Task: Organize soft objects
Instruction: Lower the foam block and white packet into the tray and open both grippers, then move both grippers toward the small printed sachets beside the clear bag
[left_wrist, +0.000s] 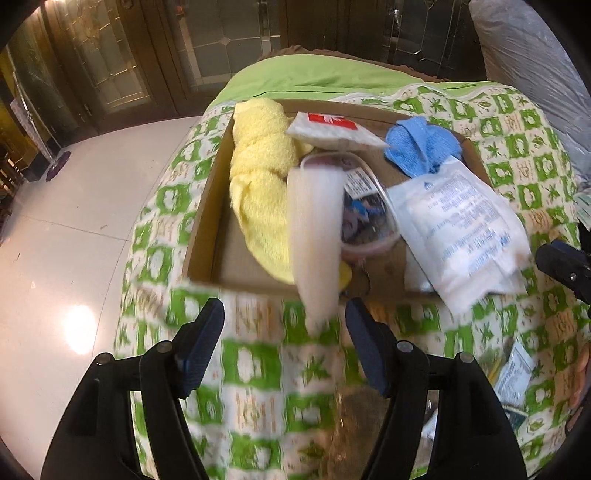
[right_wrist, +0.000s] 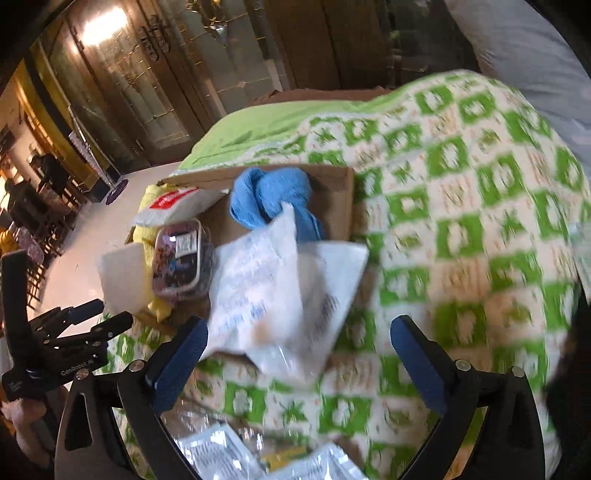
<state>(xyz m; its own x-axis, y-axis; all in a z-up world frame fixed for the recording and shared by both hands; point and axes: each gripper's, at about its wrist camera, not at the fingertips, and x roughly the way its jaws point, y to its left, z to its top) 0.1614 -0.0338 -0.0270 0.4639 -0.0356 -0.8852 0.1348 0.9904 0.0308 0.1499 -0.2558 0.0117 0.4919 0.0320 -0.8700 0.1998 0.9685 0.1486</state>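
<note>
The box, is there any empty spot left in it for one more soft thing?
Bare cardboard shows along the cardboard box's left wall, beside the yellow towel. The middle and right are crowded: plastic tub, blue cloth, white packets.

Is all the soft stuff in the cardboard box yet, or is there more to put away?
Mostly in. The cardboard box already holds a yellow towel, a blue cloth, a clear tub and white packets; one packet hangs over the rim. Nothing is in hand: the left claw and right claw are both open and empty. A few small packets lie on the green blanket outside.
</note>
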